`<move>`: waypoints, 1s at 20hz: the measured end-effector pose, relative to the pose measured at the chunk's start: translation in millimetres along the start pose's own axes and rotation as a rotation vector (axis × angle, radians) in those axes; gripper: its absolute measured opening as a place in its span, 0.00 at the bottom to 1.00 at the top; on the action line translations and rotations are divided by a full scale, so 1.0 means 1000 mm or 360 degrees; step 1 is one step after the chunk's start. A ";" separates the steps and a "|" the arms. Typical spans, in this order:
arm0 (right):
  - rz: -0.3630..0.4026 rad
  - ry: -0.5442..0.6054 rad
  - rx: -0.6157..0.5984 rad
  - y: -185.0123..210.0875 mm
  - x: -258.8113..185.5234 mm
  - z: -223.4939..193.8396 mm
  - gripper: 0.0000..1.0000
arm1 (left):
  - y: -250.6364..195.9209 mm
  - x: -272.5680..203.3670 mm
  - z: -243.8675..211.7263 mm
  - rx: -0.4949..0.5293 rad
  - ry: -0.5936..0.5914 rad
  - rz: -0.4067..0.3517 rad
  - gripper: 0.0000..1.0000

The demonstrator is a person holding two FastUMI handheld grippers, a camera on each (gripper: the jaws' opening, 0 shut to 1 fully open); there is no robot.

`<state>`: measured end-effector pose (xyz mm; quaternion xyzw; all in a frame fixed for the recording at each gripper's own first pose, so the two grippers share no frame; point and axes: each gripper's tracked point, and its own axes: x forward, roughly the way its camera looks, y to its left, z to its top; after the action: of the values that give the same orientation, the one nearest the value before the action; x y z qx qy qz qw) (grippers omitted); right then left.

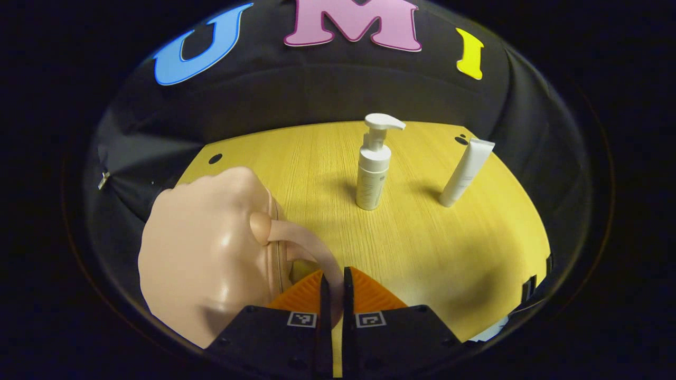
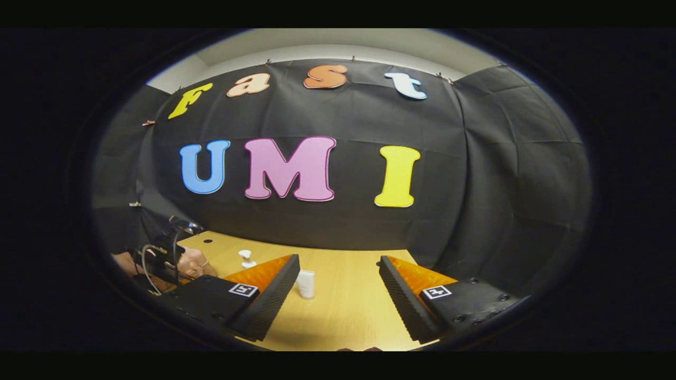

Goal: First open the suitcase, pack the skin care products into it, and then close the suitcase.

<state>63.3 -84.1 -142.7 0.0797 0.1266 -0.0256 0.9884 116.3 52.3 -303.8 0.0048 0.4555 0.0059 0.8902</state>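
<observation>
At the near edge of the left gripper view, the left gripper (image 1: pixel 332 295) is clenched on the thin curved handle (image 1: pixel 309 245) of the suitcase (image 1: pixel 211 264), the loop passing between its fingers. The suitcase is a small, glossy, peach-toned shell with rounded corners, lying at the near left of the table (image 1: pixel 433 248); a seam runs along its right side, just beside the handle. Whether the lid has begun to part cannot be told. The handle arcs from the shell toward the jaws, so a lift from this grip would appear to act on that seam side.

Farther off, on the yellow wood-grain table, stand the skin care products: a white pump bottle (image 1: pixel 374 169), upright and cylindrical with its spout turned right, and to its right a white tube (image 1: pixel 467 171), standing on its cap and leaning right. Both lie beyond the suitcase and well apart from it.

In the right gripper view, the right gripper (image 2: pixel 338 287) is released, its jaws spread wide and holding nothing, raised above the table. The tube shows between its fingers, so the right gripper seems the better placed for that item.
</observation>
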 end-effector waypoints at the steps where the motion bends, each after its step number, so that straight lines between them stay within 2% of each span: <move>1: 0.0006 -0.0020 0.0003 0.008 -0.001 0.005 0.96 | 0.004 -0.013 0.006 0.0008 -0.0012 -0.0019 0.12; 6: 0.0060 -0.0055 0.0007 0.050 0.003 0.016 0.96 | 0.029 -0.074 0.055 0.0017 -0.0156 -0.0027 0.12; 10: 0.0143 -0.0089 -0.0009 0.087 0.015 0.027 0.97 | 0.077 -0.124 0.084 -0.0008 -0.0274 0.0038 0.12; 12: 0.0189 -0.0118 -0.0025 0.107 0.022 0.037 0.96 | 0.104 -0.149 0.097 -0.0058 -0.0324 0.0046 0.12; 15: 0.0258 -0.0129 -0.0037 0.139 0.034 0.042 0.96 | 0.145 -0.178 0.102 -0.0207 -0.0345 -0.0048 0.12; 16: 0.0283 -0.0133 -0.0038 0.151 0.035 0.044 0.96 | 0.165 -0.185 0.105 -0.0234 -0.0361 -0.0046 0.12; 20: 0.0333 -0.0151 -0.0090 0.185 0.040 0.046 0.96 | 0.269 -0.215 0.109 -0.0180 -0.0413 0.0221 0.11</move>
<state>126.1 89.3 -81.1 0.0632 0.0712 0.0774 0.9924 76.8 317.9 -61.8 -0.0131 0.3341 0.0922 0.9379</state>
